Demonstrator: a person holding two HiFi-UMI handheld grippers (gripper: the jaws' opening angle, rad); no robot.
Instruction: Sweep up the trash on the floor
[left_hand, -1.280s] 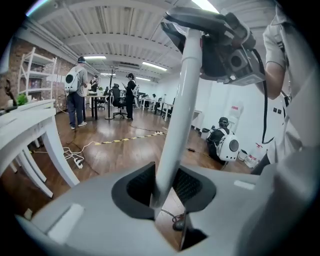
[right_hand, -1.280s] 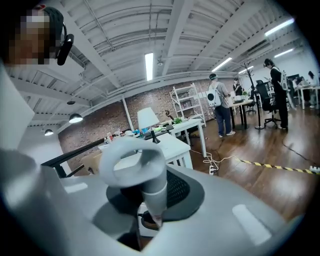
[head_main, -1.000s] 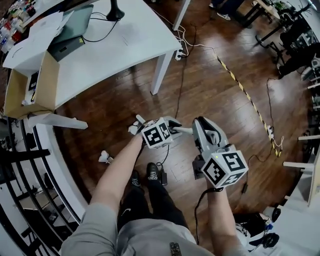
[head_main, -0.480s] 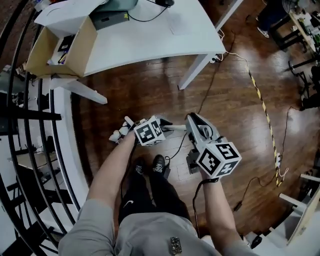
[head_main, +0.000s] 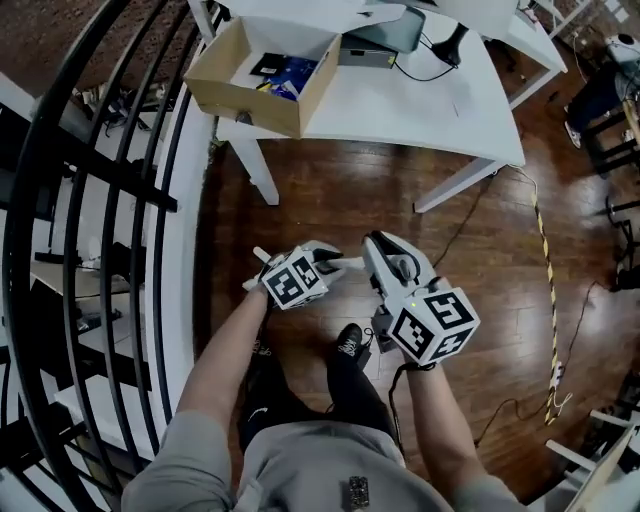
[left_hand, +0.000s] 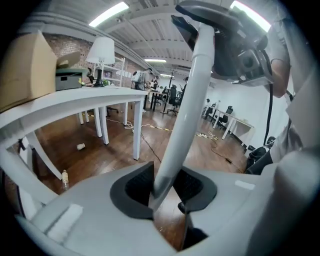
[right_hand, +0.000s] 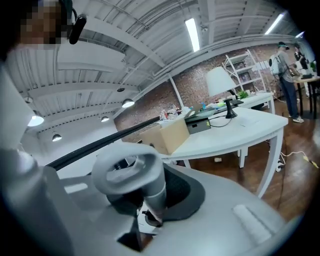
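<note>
Left gripper view: jaws clamp white tube (left_hand: 187, 100); right gripper (right_hand: 150, 214) clamps grey ringed handle (right_hand: 156, 189).

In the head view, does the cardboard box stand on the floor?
No, the cardboard box rests on one end of the white table, with its top open.

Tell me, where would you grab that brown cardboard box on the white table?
Probably by the top edge of one side wall, coming down from above. The cardboard box stands with its top open near the edge of the white table. Its thin walls stick up free, and a thin wall fits between two jaws. The whole box looks too wide to squeeze from both sides.
</note>
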